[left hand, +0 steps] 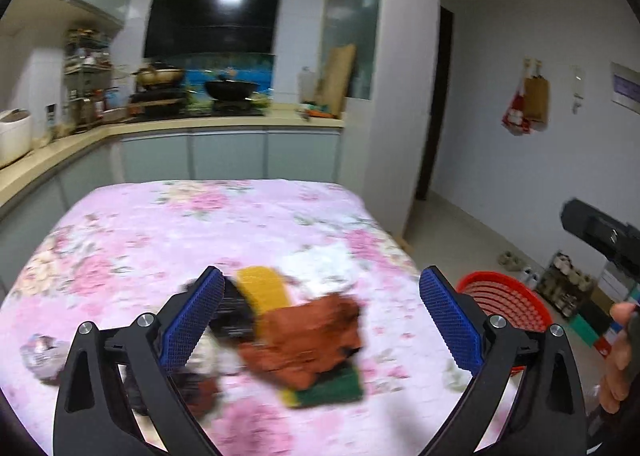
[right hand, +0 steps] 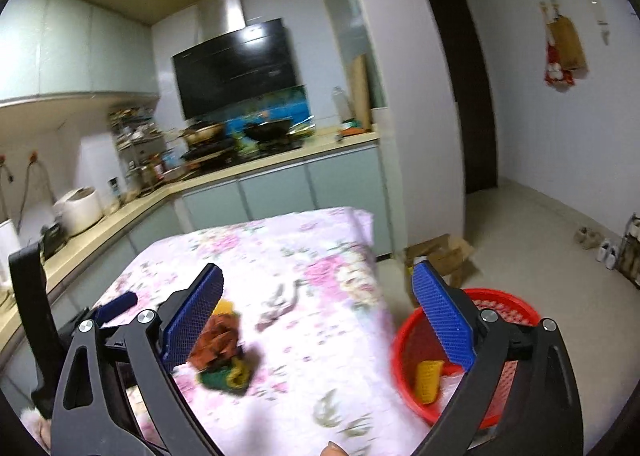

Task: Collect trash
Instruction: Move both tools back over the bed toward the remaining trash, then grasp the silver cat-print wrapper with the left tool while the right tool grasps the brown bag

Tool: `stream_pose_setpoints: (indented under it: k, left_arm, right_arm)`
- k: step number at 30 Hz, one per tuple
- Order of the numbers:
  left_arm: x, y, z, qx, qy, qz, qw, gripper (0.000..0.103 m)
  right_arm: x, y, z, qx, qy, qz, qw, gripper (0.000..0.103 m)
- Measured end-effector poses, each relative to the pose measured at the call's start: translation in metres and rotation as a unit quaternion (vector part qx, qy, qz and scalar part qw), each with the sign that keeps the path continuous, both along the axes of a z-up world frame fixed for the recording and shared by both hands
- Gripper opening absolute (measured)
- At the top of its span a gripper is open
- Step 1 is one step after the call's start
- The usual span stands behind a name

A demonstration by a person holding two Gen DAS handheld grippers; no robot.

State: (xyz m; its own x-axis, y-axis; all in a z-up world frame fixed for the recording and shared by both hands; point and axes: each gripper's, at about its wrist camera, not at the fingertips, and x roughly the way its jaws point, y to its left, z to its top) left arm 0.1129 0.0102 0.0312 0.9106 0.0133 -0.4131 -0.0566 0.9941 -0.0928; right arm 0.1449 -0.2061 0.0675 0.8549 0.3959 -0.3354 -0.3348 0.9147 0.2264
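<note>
A pile of trash lies on the floral tablecloth (left hand: pixel 168 232): a crumpled brown wrapper (left hand: pixel 308 340), a yellow piece (left hand: pixel 264 288), a green and yellow sponge (left hand: pixel 332 392) and dark scraps (left hand: pixel 232 320). My left gripper (left hand: pixel 320 320) is open and empty, its blue pads either side of the pile and just above it. My right gripper (right hand: pixel 318 316) is open and empty over the table's right edge. The pile shows in the right wrist view (right hand: pixel 218 344). A red basket (right hand: pixel 424 340) stands on the floor by the table, with a yellow piece (right hand: pixel 428 380) inside.
A crumpled foil ball (left hand: pixel 42 352) lies at the table's left. The red basket also shows in the left wrist view (left hand: pixel 508 304). A cardboard box (right hand: pixel 444 252) sits on the floor beyond the table. Kitchen counters (right hand: pixel 240 172) run along the back and left.
</note>
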Motion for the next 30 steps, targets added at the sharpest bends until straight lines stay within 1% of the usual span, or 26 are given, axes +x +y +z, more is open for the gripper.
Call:
stream_pose_setpoints:
  k: [3,8,12,16,18,20,24,28,30]
  left_arm:
    - [-0.009,0.025,0.003,0.003,-0.001,0.019,0.9998,0.095]
    - [-0.019,0.079,0.007,-0.004,0.029,0.049,0.9984,0.095]
    - [-0.028,0.128,0.006,-0.013,0.056,0.079,0.9952,0.095]
    - [-0.039,0.167,-0.001,-0.001,0.075,0.112,0.9909,0.095]
    - [-0.042,0.187,-0.008,-0.006,0.09,0.12,0.9887,0.095]
    - [-0.048,0.211,-0.016,-0.028,0.104,0.13,0.9856,0.095]
    - [-0.059,0.251,-0.03,-0.087,0.117,0.139,0.9796,0.095]
    - [-0.06,0.267,-0.049,-0.125,0.132,0.142,0.973,0.095]
    - [-0.056,0.268,-0.06,-0.134,0.146,0.14,0.9703,0.095]
  right_arm:
    - [-0.005,0.018,-0.001,-0.005,0.007,0.024,1.0,0.093]
    - [-0.007,0.038,-0.009,-0.001,0.028,0.044,0.999,0.094]
    - [-0.011,0.05,-0.015,0.0,0.042,0.051,0.998,0.095]
    - [-0.012,0.062,-0.022,-0.005,0.056,0.061,0.997,0.095]
    - [-0.011,0.066,-0.024,-0.005,0.063,0.064,0.996,0.095]
    - [-0.009,0.07,-0.027,-0.003,0.073,0.068,0.995,0.095]
    - [-0.006,0.077,-0.03,-0.004,0.084,0.075,0.994,0.095]
    - [-0.005,0.085,-0.032,-0.007,0.089,0.082,0.993,0.095]
    - [-0.004,0.09,-0.033,-0.007,0.095,0.086,0.992,0.095]
